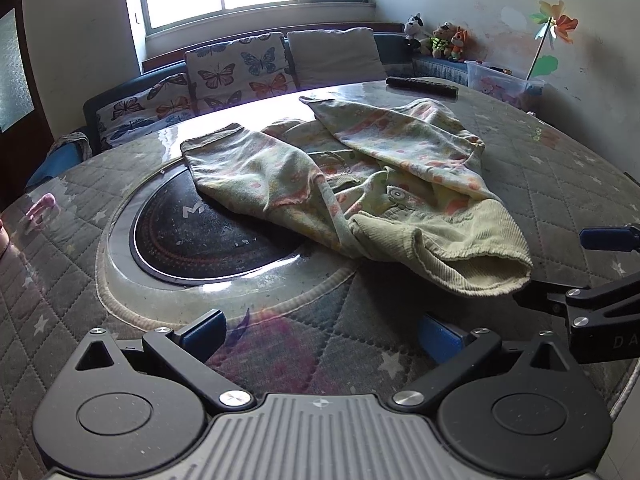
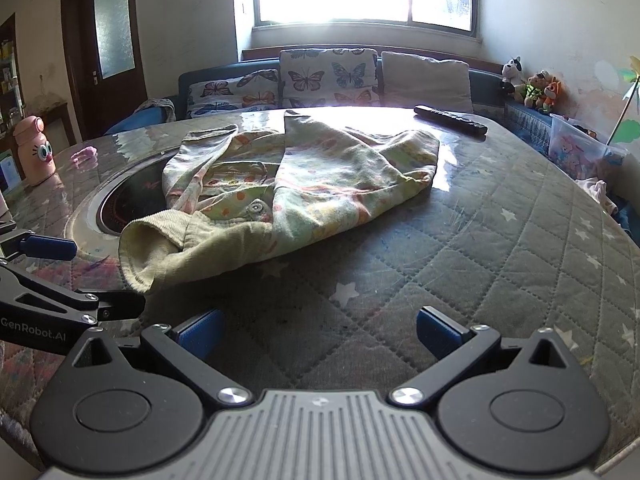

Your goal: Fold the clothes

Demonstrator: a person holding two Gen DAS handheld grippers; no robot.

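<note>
A small pale green garment with orange and pink print lies crumpled on the round quilted table. It shows in the right wrist view too. Its ribbed cuff points toward me. My left gripper is open and empty, low over the table just short of the cuff. My right gripper is open and empty, in front of the garment's near edge. The right gripper's fingers show at the right edge of the left wrist view; the left gripper's fingers show at the left of the right wrist view.
A black round hotplate is set in the table's middle, partly under the garment. A black remote lies at the far edge. A pink bottle stands far left. A sofa with butterfly cushions lies behind.
</note>
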